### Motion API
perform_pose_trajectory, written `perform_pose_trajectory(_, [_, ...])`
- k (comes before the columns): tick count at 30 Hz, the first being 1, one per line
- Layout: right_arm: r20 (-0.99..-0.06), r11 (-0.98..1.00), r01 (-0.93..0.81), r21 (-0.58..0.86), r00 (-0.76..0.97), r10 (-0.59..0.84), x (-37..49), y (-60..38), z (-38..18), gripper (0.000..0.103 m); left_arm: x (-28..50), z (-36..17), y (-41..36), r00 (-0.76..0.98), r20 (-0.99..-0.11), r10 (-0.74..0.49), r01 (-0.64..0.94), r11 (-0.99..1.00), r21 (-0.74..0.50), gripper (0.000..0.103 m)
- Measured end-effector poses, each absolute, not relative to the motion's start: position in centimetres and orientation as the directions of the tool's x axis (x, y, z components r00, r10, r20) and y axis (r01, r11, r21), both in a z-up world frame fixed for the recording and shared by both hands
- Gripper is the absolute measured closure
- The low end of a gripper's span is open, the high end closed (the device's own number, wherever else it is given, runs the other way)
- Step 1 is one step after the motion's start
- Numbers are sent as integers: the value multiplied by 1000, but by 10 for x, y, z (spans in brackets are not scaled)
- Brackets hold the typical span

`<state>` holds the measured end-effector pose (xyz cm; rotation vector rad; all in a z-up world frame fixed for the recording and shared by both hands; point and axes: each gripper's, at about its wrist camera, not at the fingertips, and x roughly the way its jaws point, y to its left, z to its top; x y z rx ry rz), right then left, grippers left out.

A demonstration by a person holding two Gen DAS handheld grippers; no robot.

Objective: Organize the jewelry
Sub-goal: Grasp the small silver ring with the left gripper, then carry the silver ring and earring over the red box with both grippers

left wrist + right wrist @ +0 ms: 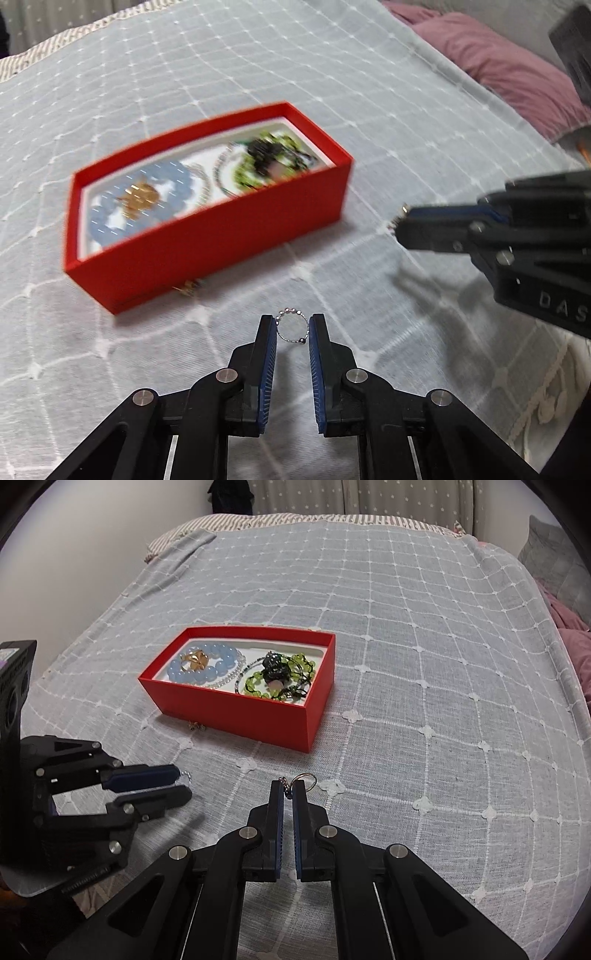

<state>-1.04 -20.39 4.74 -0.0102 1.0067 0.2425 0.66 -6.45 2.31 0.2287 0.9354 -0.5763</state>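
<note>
My left gripper (293, 322) is shut on a thin silver ring with small beads (292, 328), held just above the grey checked bedspread (369, 110). An open red box (207, 236) lies beyond it, blurred, with blue beads, green beads, a gold piece and a dark piece inside. In the right wrist view my right gripper (288, 788) is shut on a small ring with a short chain (303, 777), in front of the red box (236, 705). The left gripper (183, 783) is at the left there, and the right gripper (400, 221) is at the right in the left wrist view.
A small gold piece (195, 725) lies on the bedspread against the box's front wall. Mauve bedding (509, 74) is bunched at the right edge of the bed. A striped sheet (258, 518) shows at the far end, with a wall to the left.
</note>
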Motion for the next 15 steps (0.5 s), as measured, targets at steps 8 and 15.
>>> perform_pose_trajectory(8, [-820,971,-204,122,530,215,2,-196,55,99,25,41,-42,512,-779,-362,500,863,-72,90])
perform_pose_trajectory(15, [-806,967,-211,146,542,239,18,-185,60,99,42,51,-40,552,-754,-356,451,888,-89,90])
